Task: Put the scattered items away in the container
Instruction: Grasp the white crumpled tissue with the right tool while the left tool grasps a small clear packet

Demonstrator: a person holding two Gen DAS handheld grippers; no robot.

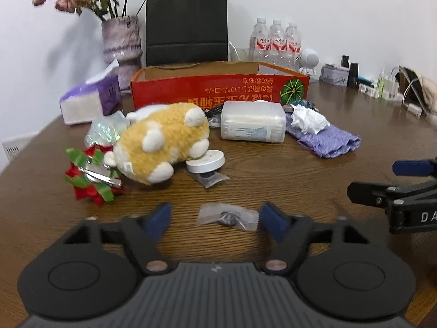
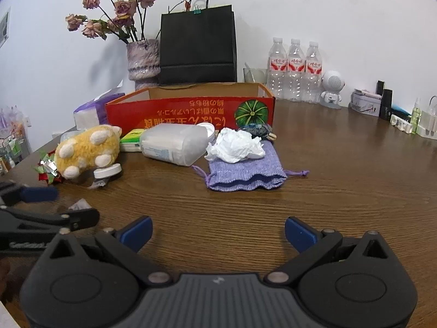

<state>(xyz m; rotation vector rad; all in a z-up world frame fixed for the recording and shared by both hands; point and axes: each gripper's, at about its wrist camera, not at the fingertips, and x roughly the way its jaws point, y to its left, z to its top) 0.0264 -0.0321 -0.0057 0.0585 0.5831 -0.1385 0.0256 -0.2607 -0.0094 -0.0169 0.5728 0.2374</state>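
My left gripper [image 1: 215, 216] sits low over the table, jaws partly open around a small clear packet [image 1: 228, 216], pads not yet pressing. My right gripper [image 2: 218, 233] waits wide and empty. The red cardboard box [image 1: 218, 93] stands behind the clutter.
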